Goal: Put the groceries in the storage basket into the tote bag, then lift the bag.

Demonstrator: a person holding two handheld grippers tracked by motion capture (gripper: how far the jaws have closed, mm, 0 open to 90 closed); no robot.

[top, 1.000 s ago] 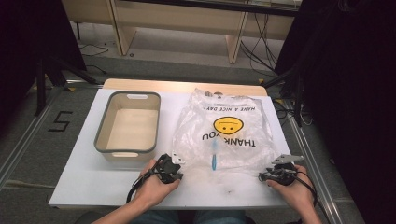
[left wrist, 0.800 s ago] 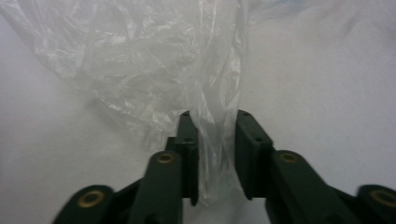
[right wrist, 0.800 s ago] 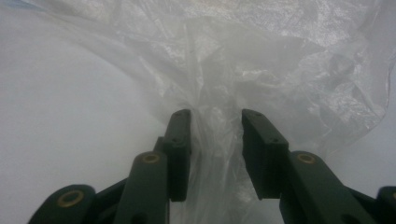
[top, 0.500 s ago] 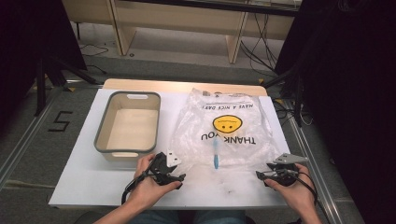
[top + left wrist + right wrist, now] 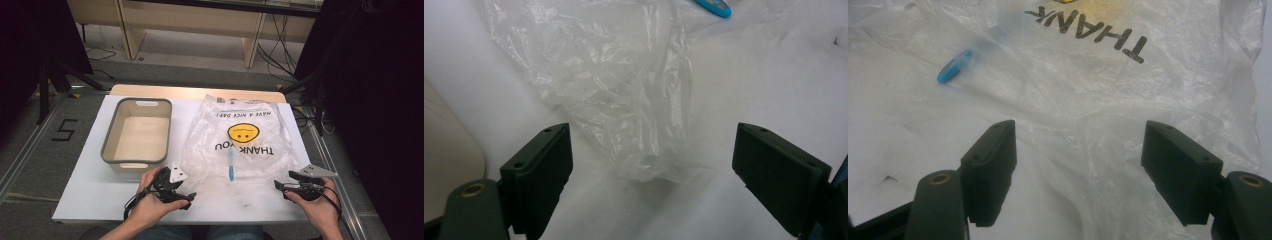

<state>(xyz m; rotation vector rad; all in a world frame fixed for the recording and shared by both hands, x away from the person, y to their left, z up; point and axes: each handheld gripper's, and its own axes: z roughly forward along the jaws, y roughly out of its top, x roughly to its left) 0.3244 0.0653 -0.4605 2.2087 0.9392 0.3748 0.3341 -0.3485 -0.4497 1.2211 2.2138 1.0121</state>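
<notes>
A clear plastic bag (image 5: 240, 137) with a yellow smiley and "THANK YOU" print lies flat in the middle of the white table (image 5: 95, 195). A thin blue object (image 5: 231, 168) lies at its near edge, seemingly partly under the film. My left gripper (image 5: 186, 190) is held low at the bag's near-left corner. In the left gripper view this gripper (image 5: 651, 145) is open, with the crumpled bag corner (image 5: 644, 115) just ahead of the jaws. My right gripper (image 5: 284, 180) is at the bag's near-right edge. In the right gripper view it (image 5: 1078, 145) is open over the bag (image 5: 1108, 90), with the blue object (image 5: 954, 66) ahead on the left.
A beige bin with a grey rim (image 5: 111, 131) stands on the table's left half, just beyond my left hand, and its side (image 5: 444, 150) shows in the left gripper view. A wooden bench and cables lie on the floor beyond the table. Bare tabletop runs along the front edge between my hands.
My left gripper has drifted slightly toward the table's front edge and left. The right gripper has barely moved. The bag and blue object lie where they were.
</notes>
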